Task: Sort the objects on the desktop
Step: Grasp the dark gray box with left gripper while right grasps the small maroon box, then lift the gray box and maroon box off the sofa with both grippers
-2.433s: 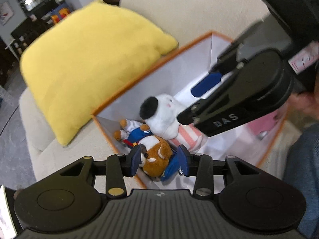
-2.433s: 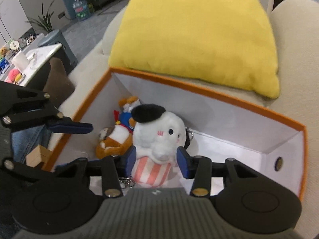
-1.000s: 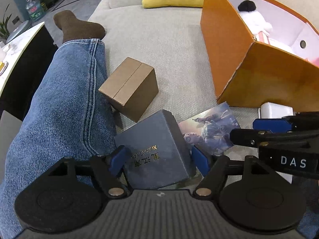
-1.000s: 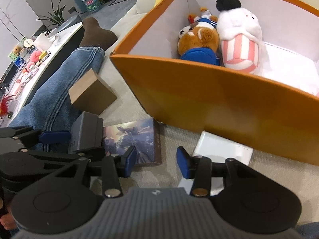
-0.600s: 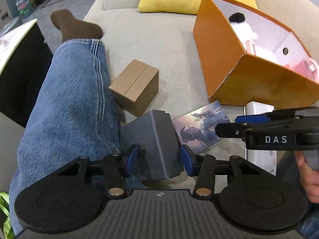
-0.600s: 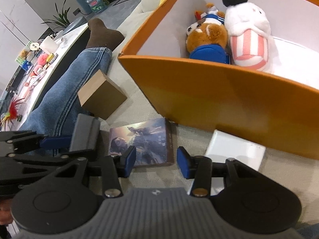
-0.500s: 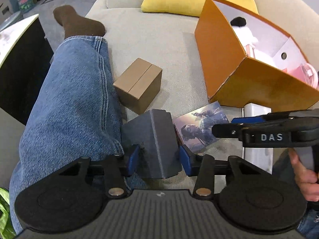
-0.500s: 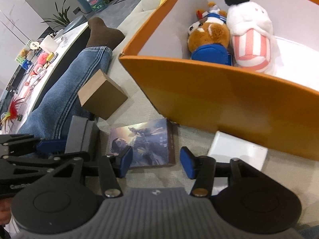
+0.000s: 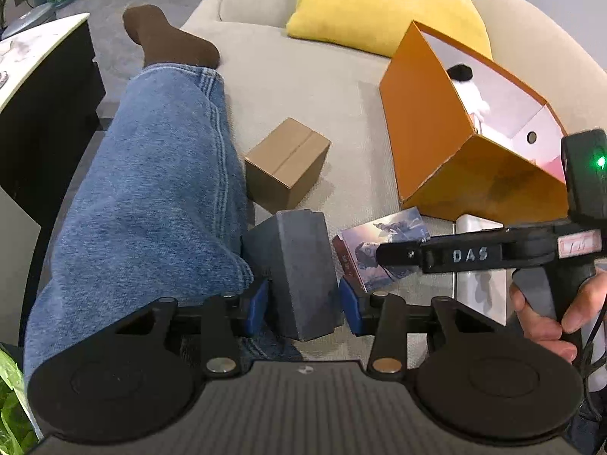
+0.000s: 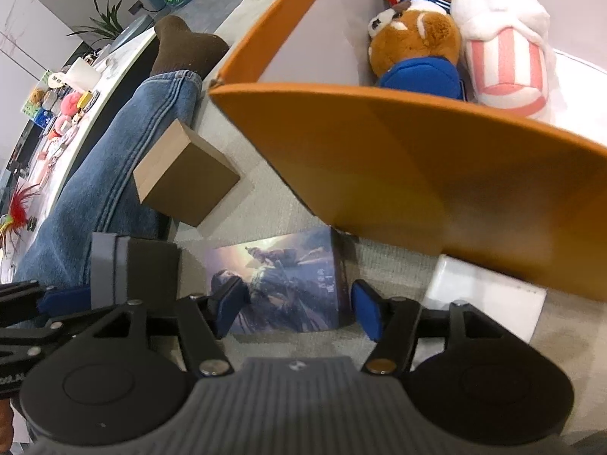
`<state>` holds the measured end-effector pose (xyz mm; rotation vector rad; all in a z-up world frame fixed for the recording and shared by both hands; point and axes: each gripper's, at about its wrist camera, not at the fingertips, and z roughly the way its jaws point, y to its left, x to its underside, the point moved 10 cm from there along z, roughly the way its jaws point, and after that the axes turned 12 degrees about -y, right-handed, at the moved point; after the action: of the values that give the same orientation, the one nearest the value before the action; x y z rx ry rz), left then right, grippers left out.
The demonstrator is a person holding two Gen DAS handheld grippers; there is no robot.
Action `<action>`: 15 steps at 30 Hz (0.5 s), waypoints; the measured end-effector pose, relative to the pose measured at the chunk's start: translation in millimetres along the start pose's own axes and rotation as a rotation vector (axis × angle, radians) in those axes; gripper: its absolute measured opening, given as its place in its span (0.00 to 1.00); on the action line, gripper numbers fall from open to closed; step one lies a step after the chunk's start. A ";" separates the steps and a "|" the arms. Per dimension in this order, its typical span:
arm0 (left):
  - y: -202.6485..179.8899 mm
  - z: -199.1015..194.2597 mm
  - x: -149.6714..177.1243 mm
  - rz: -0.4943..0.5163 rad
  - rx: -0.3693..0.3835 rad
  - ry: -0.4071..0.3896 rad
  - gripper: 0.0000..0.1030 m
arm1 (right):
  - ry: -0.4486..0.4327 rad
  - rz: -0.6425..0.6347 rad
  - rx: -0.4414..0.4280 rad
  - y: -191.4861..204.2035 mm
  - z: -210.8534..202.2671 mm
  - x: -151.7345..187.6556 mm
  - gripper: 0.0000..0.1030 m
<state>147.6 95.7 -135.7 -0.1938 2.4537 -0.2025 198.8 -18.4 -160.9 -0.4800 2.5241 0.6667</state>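
Tilting downward, left hand-held gripper (image 9: 303, 305) clamping grey box (image 9: 299, 265)

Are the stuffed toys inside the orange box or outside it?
Inside. The brown toy and the white toy sit behind the orange box wall, against its white inner side.

Counted contents of the scene: one orange box (image 10: 436, 174); two plush toys inside it, a brown one (image 10: 417, 41) and a white one with a pink-striped body (image 10: 500, 38); four small boxes on the sofa (image 9: 303, 87) outside it, namely one tan cardboard box (image 9: 288, 163), one grey box (image 9: 299, 265), one picture-printed box (image 10: 280, 284) and one flat white box (image 10: 489, 299); one yellow cushion (image 9: 379, 0); one leg in blue jeans (image 9: 151, 197); one brown sock (image 9: 167, 38)
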 end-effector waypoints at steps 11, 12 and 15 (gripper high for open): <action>4.2 -3.6 0.2 -0.003 0.000 -0.013 0.41 | -0.084 0.005 -0.114 37.7 -31.5 -4.4 0.29; 4.4 -3.6 0.5 0.003 -0.003 -0.013 0.41 | -0.092 0.000 -0.121 40.9 -35.0 -6.0 0.29; 4.7 -3.8 1.4 0.011 -0.001 -0.012 0.41 | -0.088 0.025 -0.184 50.0 -42.7 -7.1 0.28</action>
<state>143.8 100.4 -134.5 -0.1820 2.4425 -0.1946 167.2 1.2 -106.2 -0.4727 2.4012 0.9145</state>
